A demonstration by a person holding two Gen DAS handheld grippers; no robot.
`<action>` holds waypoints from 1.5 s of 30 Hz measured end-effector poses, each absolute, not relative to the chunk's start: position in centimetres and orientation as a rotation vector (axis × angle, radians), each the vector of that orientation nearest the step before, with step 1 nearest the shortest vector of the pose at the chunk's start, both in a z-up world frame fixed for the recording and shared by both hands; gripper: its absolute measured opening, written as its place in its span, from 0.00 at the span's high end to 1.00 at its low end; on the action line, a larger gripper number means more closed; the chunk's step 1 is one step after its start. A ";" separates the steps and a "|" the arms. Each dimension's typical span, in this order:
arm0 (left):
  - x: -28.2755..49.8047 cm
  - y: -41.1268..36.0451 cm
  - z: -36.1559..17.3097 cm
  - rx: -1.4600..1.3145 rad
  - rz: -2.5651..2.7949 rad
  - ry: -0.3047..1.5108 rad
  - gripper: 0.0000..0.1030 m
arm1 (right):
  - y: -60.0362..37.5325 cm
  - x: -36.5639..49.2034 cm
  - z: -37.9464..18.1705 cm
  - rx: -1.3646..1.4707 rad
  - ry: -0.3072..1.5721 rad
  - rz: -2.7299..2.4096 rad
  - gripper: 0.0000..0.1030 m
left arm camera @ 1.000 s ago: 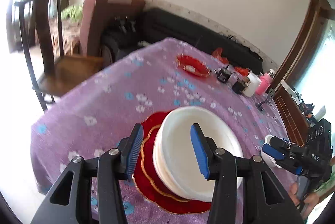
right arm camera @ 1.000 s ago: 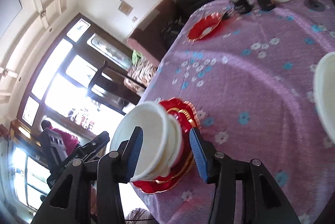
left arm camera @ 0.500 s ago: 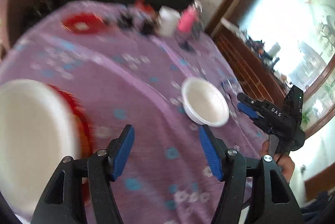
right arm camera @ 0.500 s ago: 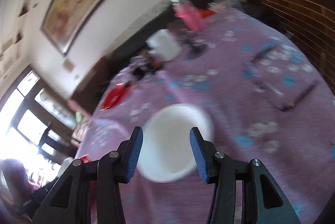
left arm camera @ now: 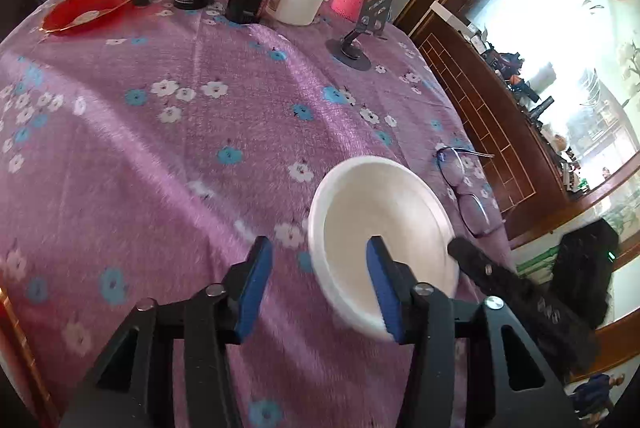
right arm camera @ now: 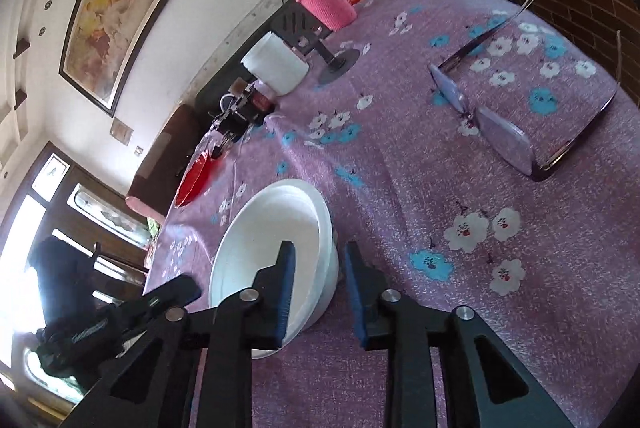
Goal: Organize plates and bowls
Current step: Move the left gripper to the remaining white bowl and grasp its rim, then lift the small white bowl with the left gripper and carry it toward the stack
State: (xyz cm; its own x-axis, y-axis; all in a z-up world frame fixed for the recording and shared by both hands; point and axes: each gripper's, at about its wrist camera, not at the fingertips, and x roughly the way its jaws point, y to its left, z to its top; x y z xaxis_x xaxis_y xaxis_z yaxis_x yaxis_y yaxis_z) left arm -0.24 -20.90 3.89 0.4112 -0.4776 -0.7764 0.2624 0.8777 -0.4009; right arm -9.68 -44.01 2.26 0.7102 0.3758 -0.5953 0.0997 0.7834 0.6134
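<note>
Left wrist | white bowl (left arm camera: 380,228): 1 | red plate (left arm camera: 86,7): 1 | glasses (left arm camera: 464,183): 1

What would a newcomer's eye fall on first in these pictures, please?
Probably the white bowl on the purple flowered tablecloth, near the table's edge, with the left hand-held gripper and the right hand-held gripper each straddling its rim from opposite sides. Next, the eyeglasses lying just beyond the bowl.
</note>
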 end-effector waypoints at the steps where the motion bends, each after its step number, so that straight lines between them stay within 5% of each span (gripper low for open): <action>1: 0.0 -21.4 3.5 -0.206 -0.469 1.052 0.80 | -43.6 -9.6 2.3 0.642 0.782 0.163 0.89; 2: 0.0 -21.9 3.2 -0.179 -0.459 1.053 0.86 | -43.3 -9.5 2.2 0.624 0.782 0.166 0.89; 31: -8.4 -16.2 6.5 -0.035 -0.302 0.775 0.85 | -36.6 -12.2 4.7 0.479 0.670 0.388 0.91; 45: -8.7 -15.0 3.7 -0.028 -0.314 0.845 0.81 | -35.2 -12.4 2.1 0.509 0.773 0.345 0.91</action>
